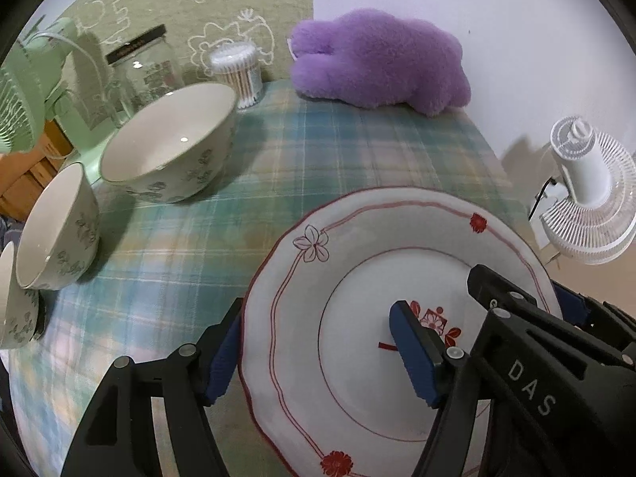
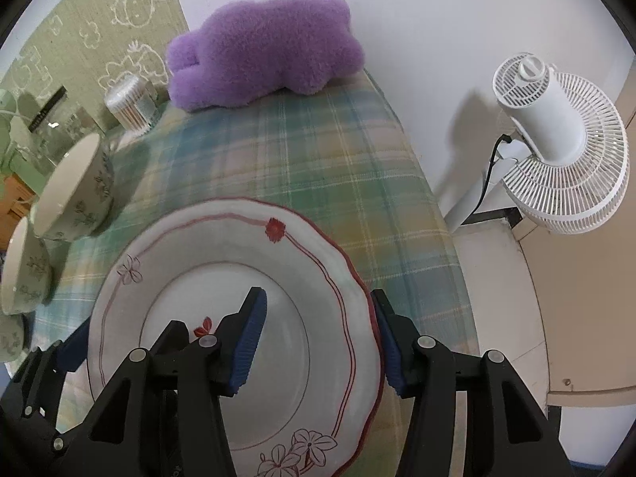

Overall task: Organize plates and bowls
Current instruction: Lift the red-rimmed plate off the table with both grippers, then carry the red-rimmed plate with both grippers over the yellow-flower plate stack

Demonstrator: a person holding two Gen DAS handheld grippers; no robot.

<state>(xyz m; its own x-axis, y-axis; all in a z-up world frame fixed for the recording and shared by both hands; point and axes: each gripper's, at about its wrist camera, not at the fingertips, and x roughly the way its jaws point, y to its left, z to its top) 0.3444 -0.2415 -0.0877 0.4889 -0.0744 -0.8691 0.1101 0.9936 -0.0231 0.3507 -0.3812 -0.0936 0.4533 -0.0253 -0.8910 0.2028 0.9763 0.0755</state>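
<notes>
The plate (image 2: 222, 278), white ceramic with a red scalloped rim line and flower prints, sits over the plaid-covered bench (image 2: 318, 167). Whether it rests flat or is slightly lifted cannot be told.

Right gripper (image 2: 318, 342): jaws apart, straddling the plate rim at 3 o'clock, one blue pad over the plate well, the other outside the rim. Contact between pads and rim is not confirmed.

Left gripper (image 1: 318, 357): jaws apart. In the left wrist view one pad stands outside the rim at 9 o'clock; the pad visible over the plate centre appears to belong to the right gripper.

Bowls: a large floral bowl (image 1: 171, 147) stands at 10 o'clock from the plate, well apart. A smaller bowl (image 1: 57, 230) stands beside it at 9 o'clock, and a third (image 1: 14, 306) lies at the frame edge, only partly visible.

Handling judgement:
- The plate is rigid, glazed, likely slippery and brittle; moderately heavy for a single rim pinch.
- Take hold across the rim, pads deep onto the flat border, not on the scalloped lip alone.
- A one-sided grip invites tilt; opposite-side support is advisable.
- Keep clear of the bowls to avoid chipping.

A purple plush toy (image 2: 262, 51) lies at 12 o'clock, far from the work.
</notes>
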